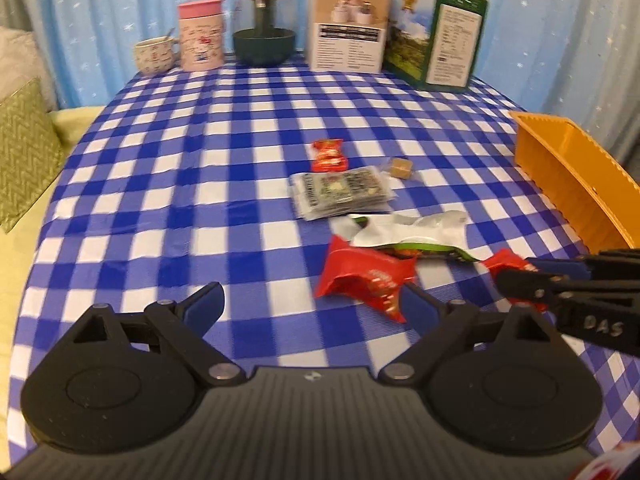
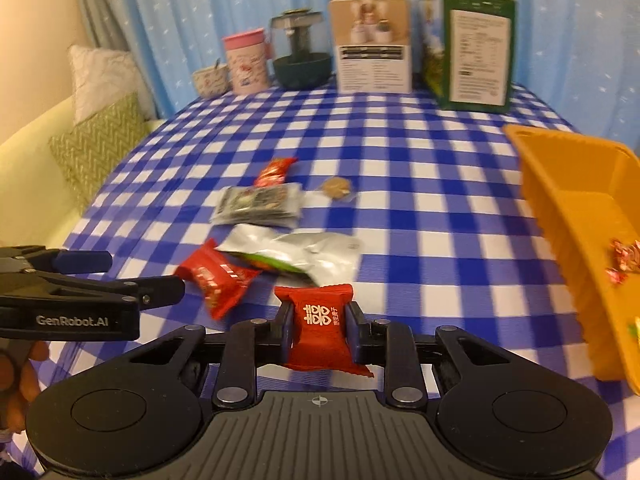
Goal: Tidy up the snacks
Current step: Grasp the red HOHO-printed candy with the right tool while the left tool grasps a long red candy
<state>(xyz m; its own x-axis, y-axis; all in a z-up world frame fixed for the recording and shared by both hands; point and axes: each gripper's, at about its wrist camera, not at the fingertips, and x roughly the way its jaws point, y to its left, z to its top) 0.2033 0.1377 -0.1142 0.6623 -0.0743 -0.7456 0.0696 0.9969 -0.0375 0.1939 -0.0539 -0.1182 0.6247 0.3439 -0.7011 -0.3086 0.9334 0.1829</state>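
My right gripper (image 2: 319, 322) is shut on a red snack packet (image 2: 320, 328) with white characters, held just above the table; it also shows in the left wrist view (image 1: 516, 276). My left gripper (image 1: 314, 304) is open and empty, just short of another red packet (image 1: 366, 276), which also shows in the right wrist view (image 2: 216, 278). Behind that lie a silver-and-green pouch (image 1: 408, 232), a grey printed packet (image 1: 342, 192), a small red packet (image 1: 328, 155) and a small tan sweet (image 1: 401, 168). An orange bin (image 2: 580, 248) stands at the right with a few sweets inside.
At the table's far edge stand a small cup (image 1: 154, 56), a pink mug (image 1: 201, 40), a dark green glass-domed pot (image 1: 264, 28), a white box (image 1: 348, 24) and a green box (image 1: 444, 40). Cushions (image 1: 24, 152) lie off the left side.
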